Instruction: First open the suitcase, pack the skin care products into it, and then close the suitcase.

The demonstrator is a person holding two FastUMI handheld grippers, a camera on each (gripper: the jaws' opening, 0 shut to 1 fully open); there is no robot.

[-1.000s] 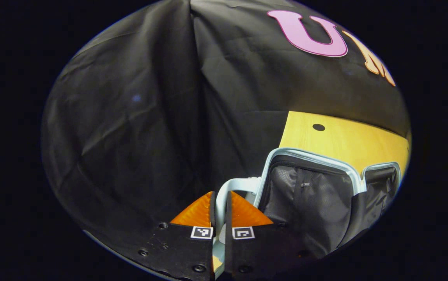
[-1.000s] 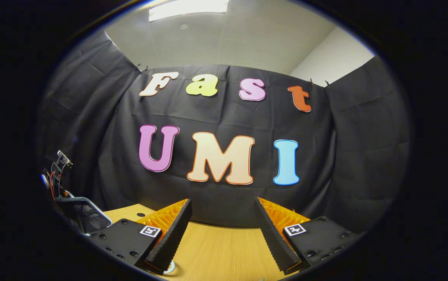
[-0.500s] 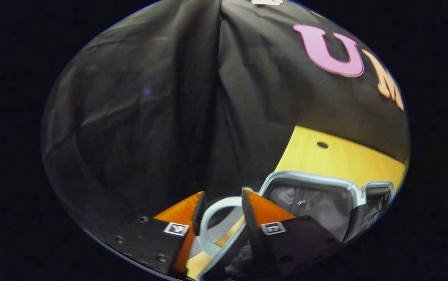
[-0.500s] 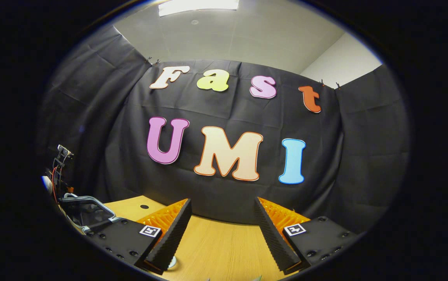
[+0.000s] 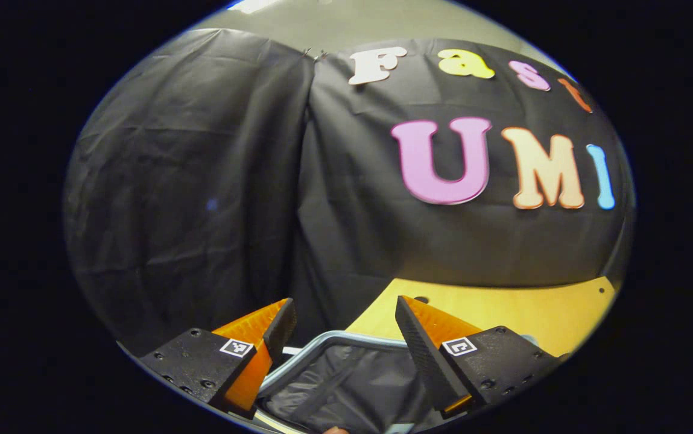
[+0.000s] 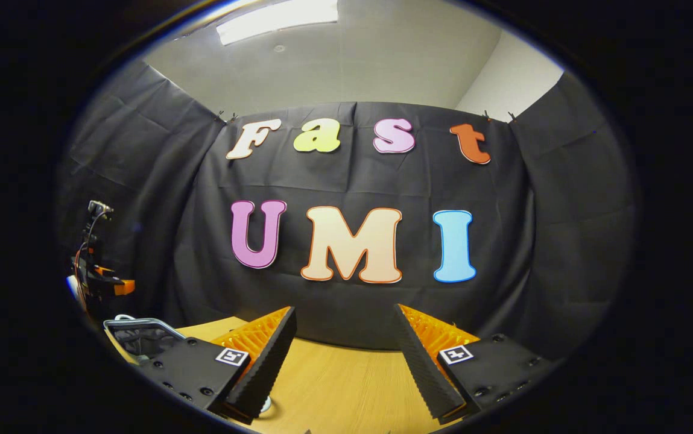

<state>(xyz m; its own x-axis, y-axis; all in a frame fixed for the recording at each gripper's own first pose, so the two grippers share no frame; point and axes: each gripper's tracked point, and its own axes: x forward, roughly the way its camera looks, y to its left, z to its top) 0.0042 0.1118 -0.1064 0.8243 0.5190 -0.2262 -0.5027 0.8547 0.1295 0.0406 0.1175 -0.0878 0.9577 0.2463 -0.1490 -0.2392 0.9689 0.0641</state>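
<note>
1. Suitcase [image 5: 346, 377] fills the bottom of my left gripper view: pale blue-grey rim, dark grey fabric lining inside, lying open on the wooden table [image 5: 503, 307].
2. My left gripper [image 5: 341, 310] hangs above that rim with its fingers spread wide, holding nothing (the rim's corner sits between and below them, apart from both).
3. In the right gripper view I see the same suitcase [image 6: 135, 334] at the far left edge of the table [image 6: 334, 386], rim and dark lining visible, partly hidden behind my own finger mount.
4. My right gripper [image 6: 342, 319] is also wide apart and empty, over bare wood.
5. A small round hole [image 5: 421, 299] marks the tabletop near the suitcase's far edge.
</note>
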